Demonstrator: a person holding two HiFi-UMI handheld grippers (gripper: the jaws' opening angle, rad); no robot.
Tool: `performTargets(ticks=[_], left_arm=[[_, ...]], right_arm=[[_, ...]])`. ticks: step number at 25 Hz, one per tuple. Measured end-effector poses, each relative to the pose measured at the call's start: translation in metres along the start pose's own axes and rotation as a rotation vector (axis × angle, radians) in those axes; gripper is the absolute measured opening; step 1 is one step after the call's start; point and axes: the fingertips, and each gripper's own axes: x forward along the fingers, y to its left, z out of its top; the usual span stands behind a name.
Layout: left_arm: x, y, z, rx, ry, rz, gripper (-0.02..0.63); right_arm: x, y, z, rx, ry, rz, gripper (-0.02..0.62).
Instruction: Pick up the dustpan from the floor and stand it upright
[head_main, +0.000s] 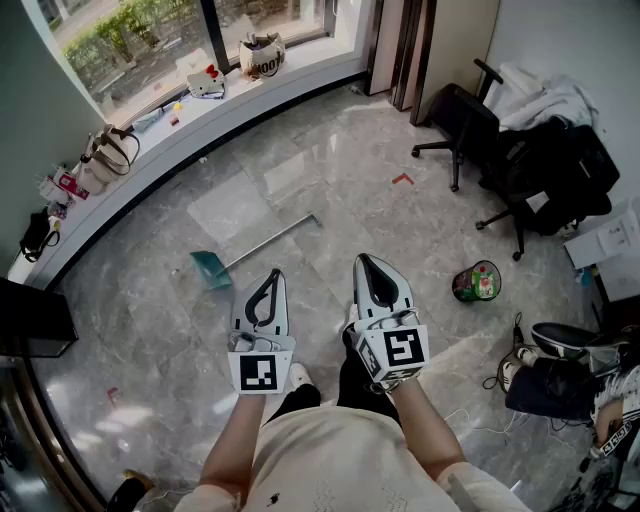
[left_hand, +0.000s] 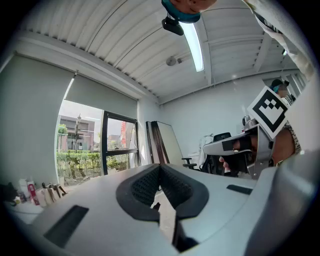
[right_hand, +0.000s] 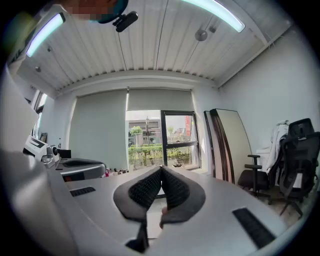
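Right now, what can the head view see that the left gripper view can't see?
Only the head view shows the floor and the dustpan lying flat on it, ahead of the left gripper. Only the left gripper view shows the ceiling with its long light, and that gripper's jaws up close, shut with nothing between them. Both show the window, the black office chair and the right gripper.
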Motion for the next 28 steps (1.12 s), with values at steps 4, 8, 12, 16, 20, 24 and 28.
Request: performTargets(ticks=[4,8,12,16,20,24,28], left_arm=[[0.077,0.008,-0.016,0.027,0.008,0.016,0.009],[0.15,0.009,-0.028,0.064,0.009,0.035,0.009],[0.208,0.022,-0.033,0.012,0.017,0.124,0.009],[0.24,0.032,-0.063,0.109,0.111,0.125,0.009],[0.267,0.04,-0.123,0.278,0.241,0.034,0.009],[0.297,0.055,-0.193,0.228,0.269,0.015,0.009],[0.331,0.074,-0.269,0.232,0.295,-0.031,0.009]], right_arm=[[0.062,-0.05,-0.002,0.019,0.009,0.025,0.018],[0.118,-0.102,-0.005,0.042,0.047,0.079,0.018],[0.174,-0.129,-0.007,0.015,0.101,0.17,0.018],[0.22,-0.149,-0.026,0.011,0.149,0.214,0.018],[0.258,-0.161,-0.072,0.02,0.205,0.23,0.018],[0.294,-0.169,-0.12,-0.007,0.24,0.237,0.018],[0.332,-0.179,-0.175,0.031,0.26,0.219,0.018]])
